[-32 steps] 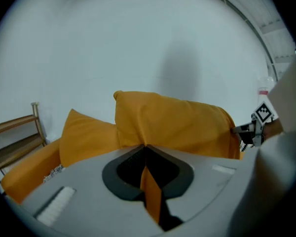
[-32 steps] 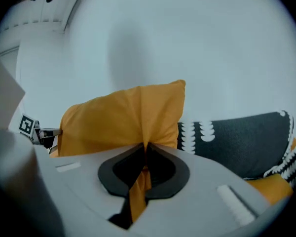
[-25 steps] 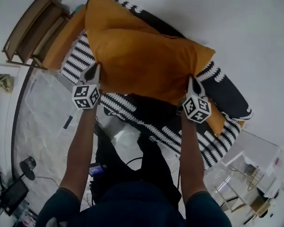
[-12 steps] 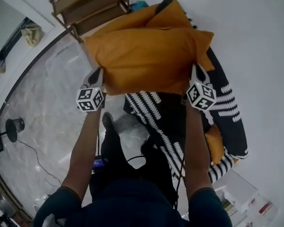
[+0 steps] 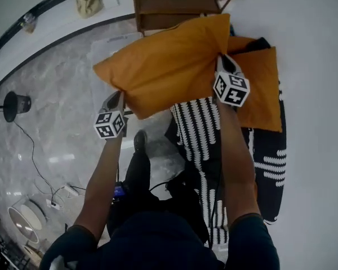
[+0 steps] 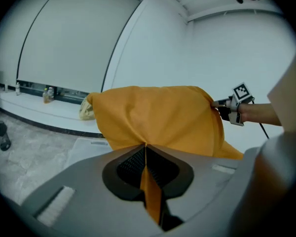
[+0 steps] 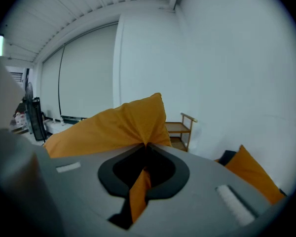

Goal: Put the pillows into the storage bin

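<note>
**A:** Head view first. What could have gone wrong from there?

**B:** The orange pillow (image 5: 163, 66) hung in the air, stretched between the left hand-held gripper (image 5: 119, 95) and the right hand-held gripper (image 5: 223, 59). Each was clenched on only a pinch of cover at one end. I judged slipping the main risk, because the filling's weight pulled on thin cloth and a quick swing could have tugged a corner free. The pillow also hid much of a clear box (image 5: 114, 43) on the floor (image 5: 45, 128) beyond it. I took that box for the storage bin, so the drop would have been aimed half blind.

**A:** And the rest of that view?

**B:** A second pillow (image 5: 263, 89) lay by the striped blanket (image 5: 198, 129), just to the right of the right gripper, not yet taken. A wooden shelf (image 5: 177, 4) stood just past the held pillow, and a wide swing could have brushed it.

**A:** The left gripper view?

**B:** Its jaws were shut tight on a fold of orange cloth that ran down between them. The pillow (image 6: 158, 117) spread out ahead of and above the jaws, and the other gripper held its far end at the right.

**A:** The right gripper view?

**B:** Much the same. The jaws were closed on a strip of cover, and the pillow (image 7: 113, 125) rose ahead and to the left. The second pillow (image 7: 251, 174) sat low at the right, well apart, with the shelf (image 7: 180, 130) behind.
</note>
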`<move>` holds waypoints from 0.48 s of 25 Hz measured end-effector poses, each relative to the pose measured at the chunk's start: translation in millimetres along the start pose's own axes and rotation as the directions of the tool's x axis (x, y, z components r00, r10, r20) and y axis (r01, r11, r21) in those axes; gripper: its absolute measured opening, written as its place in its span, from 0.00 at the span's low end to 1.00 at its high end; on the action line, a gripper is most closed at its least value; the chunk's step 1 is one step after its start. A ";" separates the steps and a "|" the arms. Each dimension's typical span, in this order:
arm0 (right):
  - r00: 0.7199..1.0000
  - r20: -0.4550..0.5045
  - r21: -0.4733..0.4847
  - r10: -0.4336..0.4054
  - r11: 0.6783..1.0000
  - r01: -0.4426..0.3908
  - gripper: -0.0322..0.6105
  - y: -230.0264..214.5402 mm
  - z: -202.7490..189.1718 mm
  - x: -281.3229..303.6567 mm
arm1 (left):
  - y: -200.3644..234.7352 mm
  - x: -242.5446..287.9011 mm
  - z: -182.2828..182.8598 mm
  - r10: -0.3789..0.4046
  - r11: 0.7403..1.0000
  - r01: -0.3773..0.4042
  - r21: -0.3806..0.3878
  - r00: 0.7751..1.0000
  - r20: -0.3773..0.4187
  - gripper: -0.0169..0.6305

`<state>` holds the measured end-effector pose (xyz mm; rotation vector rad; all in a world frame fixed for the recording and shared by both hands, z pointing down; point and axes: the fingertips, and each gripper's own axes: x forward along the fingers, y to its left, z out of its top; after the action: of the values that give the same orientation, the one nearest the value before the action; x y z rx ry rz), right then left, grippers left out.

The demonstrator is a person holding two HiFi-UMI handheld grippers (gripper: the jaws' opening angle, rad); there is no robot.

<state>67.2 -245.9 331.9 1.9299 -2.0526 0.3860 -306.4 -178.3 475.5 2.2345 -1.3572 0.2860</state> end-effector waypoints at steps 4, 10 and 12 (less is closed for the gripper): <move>0.994 -0.046 -0.121 0.100 0.987 -0.105 0.07 91.2 27.2 87.3 | 61.9 -15.3 -17.3 0.067 0.992 -0.069 -0.109 0.997 -0.026 0.04; 0.968 -0.128 -0.258 0.217 0.935 -0.243 0.07 208.5 39.3 184.6 | 112.5 -25.0 -55.0 0.111 0.960 -0.130 -0.248 0.990 -0.090 0.04; 0.956 -0.161 -0.292 0.246 0.913 -0.284 0.07 240.7 35.2 211.1 | 121.2 -24.1 -69.3 0.115 0.945 -0.143 -0.293 0.987 -0.112 0.04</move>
<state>-185.7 -438.4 384.1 1.4151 -2.1501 0.2125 -418.3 -169.0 561.8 1.8647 -1.3967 0.2110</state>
